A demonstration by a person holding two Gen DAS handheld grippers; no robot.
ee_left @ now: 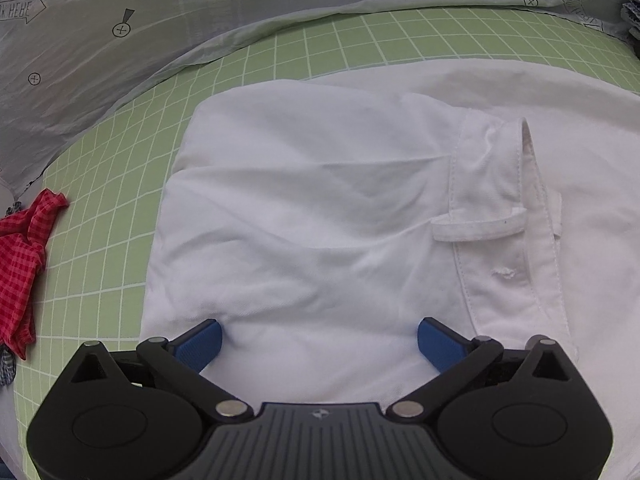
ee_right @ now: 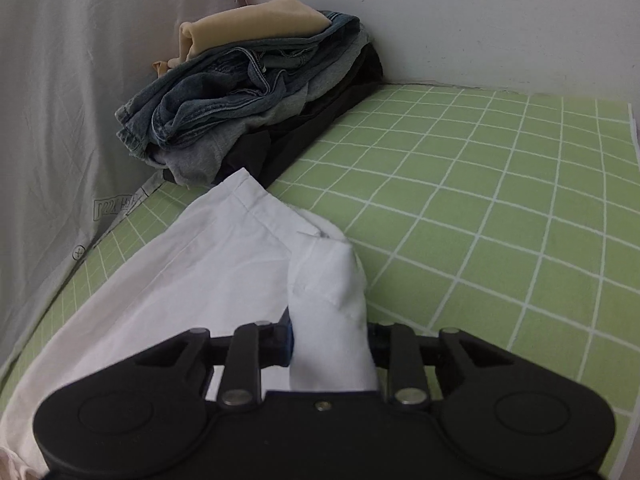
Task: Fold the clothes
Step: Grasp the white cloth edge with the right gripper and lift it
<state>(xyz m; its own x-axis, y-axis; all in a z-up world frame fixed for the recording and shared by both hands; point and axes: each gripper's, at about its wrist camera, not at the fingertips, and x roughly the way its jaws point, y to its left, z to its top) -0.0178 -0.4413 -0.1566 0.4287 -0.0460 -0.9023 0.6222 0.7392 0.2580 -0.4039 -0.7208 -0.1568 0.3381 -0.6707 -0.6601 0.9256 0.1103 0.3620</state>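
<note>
A white garment (ee_left: 320,216) with a stitched waistband and belt loop (ee_left: 478,229) lies spread on a green checked sheet (ee_left: 280,48). My left gripper (ee_left: 320,338) hovers low over its near part, blue pads (ee_left: 200,340) spread wide, with only flat cloth under the gap. In the right wrist view the same white garment (ee_right: 208,248) runs away to the left. My right gripper (ee_right: 330,344) is shut on a bunched-up fold of its edge, which rises between the fingers.
A red checked cloth (ee_left: 22,256) lies crumpled at the left edge. A grey printed pillow (ee_left: 100,40) runs along the back. A pile of jeans (ee_right: 224,112), a tan garment and dark clothes sits in the corner against the white wall. Green sheet (ee_right: 500,208) extends to the right.
</note>
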